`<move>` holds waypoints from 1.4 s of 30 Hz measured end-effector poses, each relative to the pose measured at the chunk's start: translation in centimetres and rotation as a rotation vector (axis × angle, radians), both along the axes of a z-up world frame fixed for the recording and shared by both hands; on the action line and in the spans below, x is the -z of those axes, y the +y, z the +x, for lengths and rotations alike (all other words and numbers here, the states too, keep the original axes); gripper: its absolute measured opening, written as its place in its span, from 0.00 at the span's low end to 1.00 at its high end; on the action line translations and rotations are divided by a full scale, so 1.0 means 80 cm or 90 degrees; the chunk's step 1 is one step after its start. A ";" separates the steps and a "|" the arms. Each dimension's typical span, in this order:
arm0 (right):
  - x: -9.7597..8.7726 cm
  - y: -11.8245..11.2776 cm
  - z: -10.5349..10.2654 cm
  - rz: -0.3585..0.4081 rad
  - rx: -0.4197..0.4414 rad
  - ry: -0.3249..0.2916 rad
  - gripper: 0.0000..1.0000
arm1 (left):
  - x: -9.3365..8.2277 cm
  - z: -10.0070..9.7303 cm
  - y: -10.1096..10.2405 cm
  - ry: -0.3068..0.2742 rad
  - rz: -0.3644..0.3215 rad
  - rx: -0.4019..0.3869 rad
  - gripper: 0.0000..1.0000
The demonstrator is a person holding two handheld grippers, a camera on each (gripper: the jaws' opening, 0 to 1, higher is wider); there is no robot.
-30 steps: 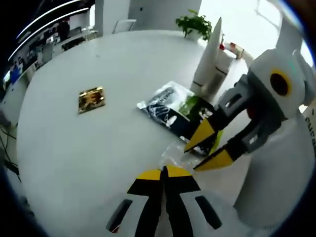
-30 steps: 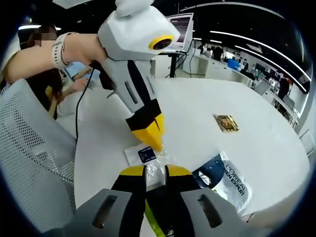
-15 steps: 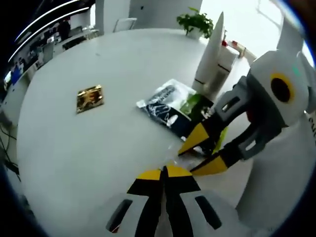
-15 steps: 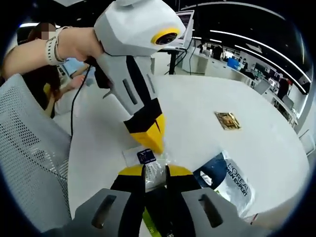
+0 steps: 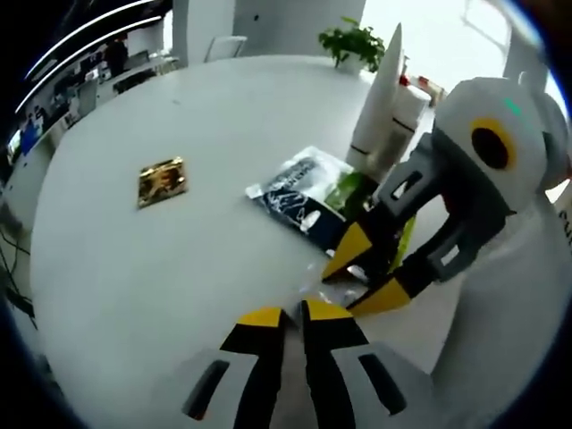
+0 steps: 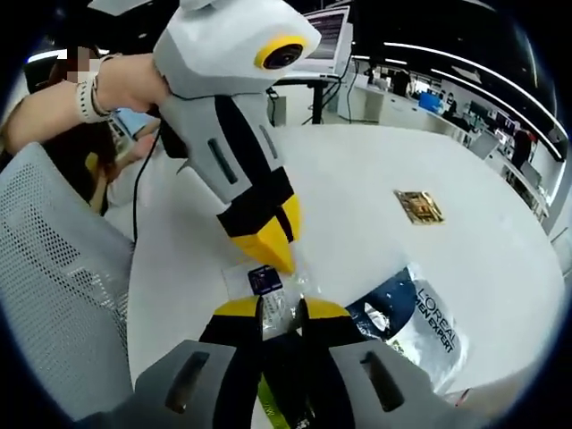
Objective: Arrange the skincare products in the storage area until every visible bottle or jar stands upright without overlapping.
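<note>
A small clear plastic packet with a dark blue label lies on the white round table. My right gripper is shut on its near end. In the left gripper view that packet sits between the right gripper's yellow tips. My left gripper points down at the packet's label end, its jaws a narrow gap apart with nothing seen between them. From the right gripper view, the left gripper has its tip just over the label. A dark blue and silver L'Oreal sachet lies flat beside them.
A small gold sachet lies alone farther out on the table. Tall white containers and a potted plant stand at the far edge. A mesh chair, a person's arm and a laptop are behind the left gripper.
My left gripper's jaws have parted slightly from fully together. The right gripper has shifted a little toward the left gripper, still holding the clear packet.
</note>
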State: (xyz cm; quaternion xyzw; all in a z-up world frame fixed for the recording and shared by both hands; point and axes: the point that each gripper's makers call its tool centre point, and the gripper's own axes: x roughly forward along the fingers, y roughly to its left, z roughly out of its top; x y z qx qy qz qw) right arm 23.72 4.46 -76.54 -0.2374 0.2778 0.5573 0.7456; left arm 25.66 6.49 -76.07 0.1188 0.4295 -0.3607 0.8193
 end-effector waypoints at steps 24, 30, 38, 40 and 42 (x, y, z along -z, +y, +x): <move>0.001 0.000 -0.003 -0.013 0.001 0.010 0.17 | -0.009 -0.015 -0.013 -0.116 0.064 0.136 0.09; 0.001 0.000 -0.003 -0.013 0.003 0.015 0.17 | -0.001 -0.015 -0.008 -0.100 0.074 0.136 0.11; 0.000 -0.001 -0.004 -0.014 0.002 0.017 0.17 | 0.002 -0.016 -0.009 -0.095 0.096 0.147 0.10; 0.000 -0.001 -0.005 -0.013 0.000 0.012 0.17 | 0.002 -0.017 -0.009 -0.093 0.098 0.148 0.09; -0.002 -0.001 -0.007 -0.010 0.004 0.015 0.18 | 0.004 -0.018 -0.008 -0.090 0.095 0.147 0.08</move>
